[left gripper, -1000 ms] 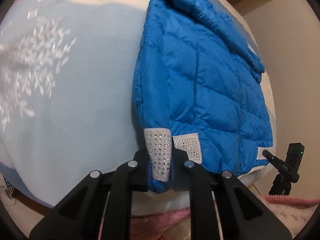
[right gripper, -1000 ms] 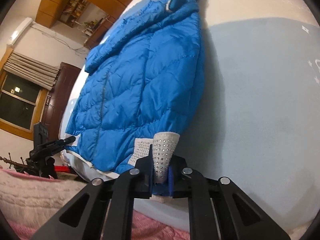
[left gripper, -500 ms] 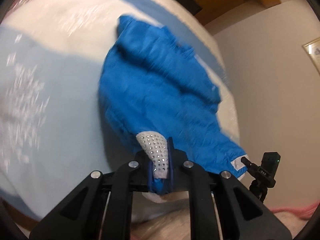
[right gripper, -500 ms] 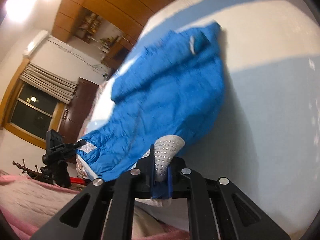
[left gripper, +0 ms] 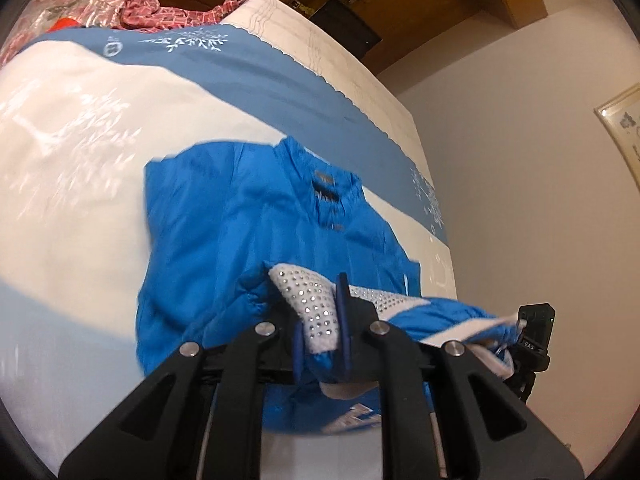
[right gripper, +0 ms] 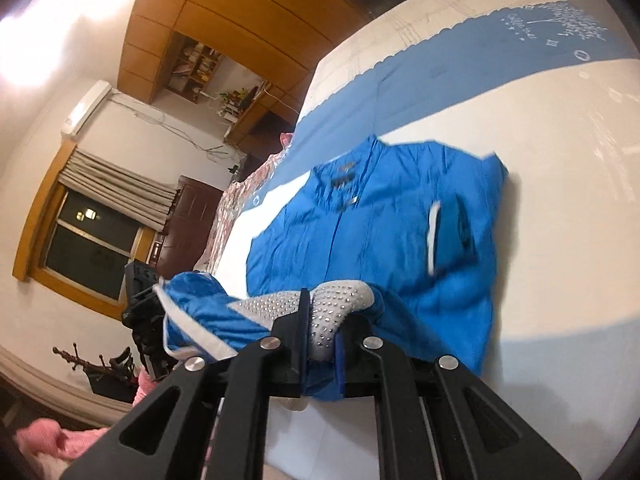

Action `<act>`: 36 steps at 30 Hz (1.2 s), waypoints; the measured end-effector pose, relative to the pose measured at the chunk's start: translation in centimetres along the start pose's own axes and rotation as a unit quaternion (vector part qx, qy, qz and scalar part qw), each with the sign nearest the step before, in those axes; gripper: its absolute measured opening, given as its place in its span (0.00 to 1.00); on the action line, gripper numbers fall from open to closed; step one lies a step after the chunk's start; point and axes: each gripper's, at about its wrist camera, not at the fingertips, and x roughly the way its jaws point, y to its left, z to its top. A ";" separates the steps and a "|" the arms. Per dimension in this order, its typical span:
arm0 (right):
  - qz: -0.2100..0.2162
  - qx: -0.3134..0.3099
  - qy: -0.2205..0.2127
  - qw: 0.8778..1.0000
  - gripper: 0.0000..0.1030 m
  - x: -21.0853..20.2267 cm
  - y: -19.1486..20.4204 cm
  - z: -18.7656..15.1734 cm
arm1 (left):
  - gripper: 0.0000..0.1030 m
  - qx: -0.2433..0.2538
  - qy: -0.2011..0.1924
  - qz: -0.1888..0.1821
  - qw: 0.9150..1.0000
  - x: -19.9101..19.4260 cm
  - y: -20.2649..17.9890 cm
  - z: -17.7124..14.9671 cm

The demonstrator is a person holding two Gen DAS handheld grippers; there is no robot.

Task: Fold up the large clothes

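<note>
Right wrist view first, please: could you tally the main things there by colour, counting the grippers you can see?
Blue: 1, the jacket, its studded hem clamped.
Blue and white: 1, the bedspread.
Black: 2, the right gripper and the left gripper.
Pink: 1, the blanket.
Total: 5

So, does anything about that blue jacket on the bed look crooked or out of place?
Nothing looks damaged. The blue jacket is only half folded: both grippers pinch its studded hem, lifted toward the collar, and one white-trimmed cuff lies loose across the front.
</note>
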 end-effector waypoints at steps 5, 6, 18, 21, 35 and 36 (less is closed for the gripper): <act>-0.002 0.028 0.011 1.000 0.09 3.8 -3.3 5.2 | 0.14 -0.011 0.005 0.014 1.000 4.4 1.2 4.9; -0.005 0.034 0.014 0.999 0.09 4.6 -4.1 6.0 | 0.15 -0.014 0.006 0.021 1.000 5.4 1.5 5.7; -0.008 0.096 0.030 0.995 0.32 9.1 -9.5 9.6 | 0.29 -0.080 0.045 0.032 0.995 11.7 7.2 10.1; -0.021 0.060 0.001 0.998 0.56 6.8 -8.0 9.1 | 0.62 -0.048 0.025 0.018 0.998 8.9 6.1 9.6; -0.201 -0.037 0.048 0.978 0.16 10.8 -6.6 6.9 | 0.23 0.120 0.027 0.224 0.967 10.2 3.4 4.1; -0.194 -0.032 0.043 0.980 0.11 10.5 -6.7 7.1 | 0.19 0.121 0.022 0.228 0.966 10.0 3.2 4.1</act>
